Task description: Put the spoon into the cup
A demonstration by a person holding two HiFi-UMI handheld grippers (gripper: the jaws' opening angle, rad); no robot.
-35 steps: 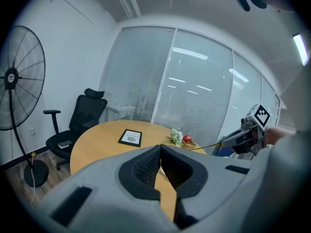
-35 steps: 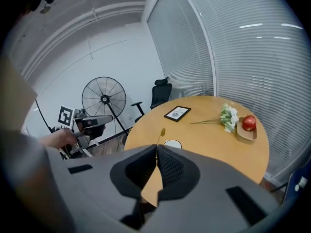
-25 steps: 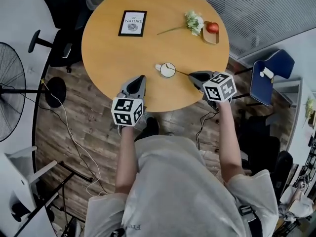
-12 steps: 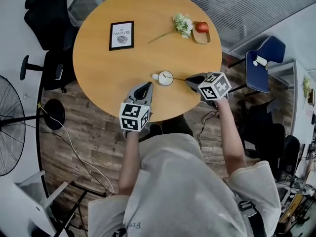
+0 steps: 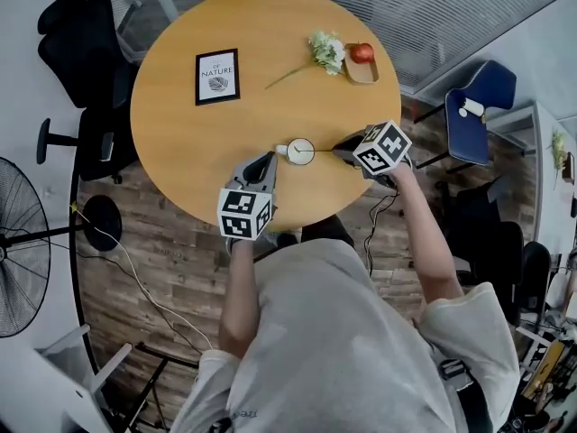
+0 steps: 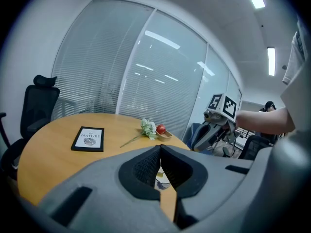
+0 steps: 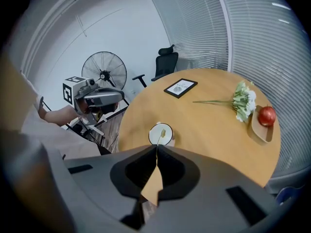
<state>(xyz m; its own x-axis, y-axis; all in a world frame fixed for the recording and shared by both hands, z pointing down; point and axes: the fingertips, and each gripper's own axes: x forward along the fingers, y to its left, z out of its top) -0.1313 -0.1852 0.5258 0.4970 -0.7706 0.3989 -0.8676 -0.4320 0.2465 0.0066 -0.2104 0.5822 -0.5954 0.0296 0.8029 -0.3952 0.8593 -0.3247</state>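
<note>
R gripper [image 7: 157, 148] fingers shut tight on spoon [image 7: 164, 131] handle, bowl end inside cup [image 7: 155, 135]. Cup stands on worktop [image 5: 180, 133] near its 5 o'clock edge, R gripper at cup's 3 o'clock. L gripper [image 6: 160, 148] at cup's 7 o'clock, fingers closed together, nothing held.

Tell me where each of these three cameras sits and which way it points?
Head view: on the person's head, looking steeply down at the round table; torso, both arms, left tool and right tool show.
Left gripper view: on the left tool, facing across the table over its closed jaws; the right tool and that forearm show.
Right gripper view: on the right tool, facing along jaws closed on the spoon towards the cup; the left tool and arm show.
Shared: all three show the table and framed picture.
</note>
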